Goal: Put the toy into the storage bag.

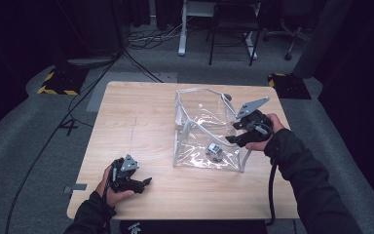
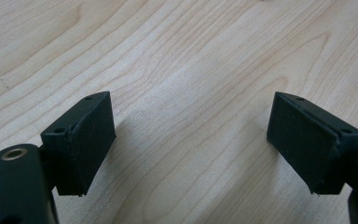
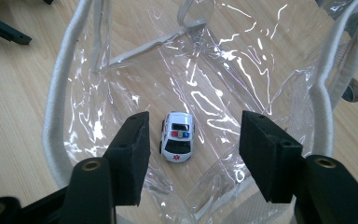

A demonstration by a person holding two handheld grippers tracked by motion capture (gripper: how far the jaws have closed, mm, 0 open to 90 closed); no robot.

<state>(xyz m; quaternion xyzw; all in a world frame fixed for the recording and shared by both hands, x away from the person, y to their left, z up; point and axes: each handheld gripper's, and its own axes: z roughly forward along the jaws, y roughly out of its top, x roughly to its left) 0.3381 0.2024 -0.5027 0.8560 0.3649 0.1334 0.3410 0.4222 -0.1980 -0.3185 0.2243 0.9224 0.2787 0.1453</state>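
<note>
A clear plastic bag (image 1: 199, 92) with white piping stands open on the wooden table (image 1: 126, 112), right of centre. A small white toy police car (image 1: 215, 151) lies on the bag's floor near its front. My right gripper (image 1: 234, 132) hangs over the bag's right side, pointing in. In the right gripper view its jaws (image 3: 194, 128) stand open above the car (image 3: 177, 136), clear of it on both sides, with the bag's rim (image 3: 55, 93) around them. My left gripper (image 1: 143, 184) rests low at the table's front left, open over bare wood (image 2: 191, 135).
The table's front edge runs just below the left hand. Beyond the table's far edge are floor cables (image 1: 141, 39), a desk leg (image 1: 181, 34) and a chair base (image 1: 292, 36). The left half of the tabletop is bare wood.
</note>
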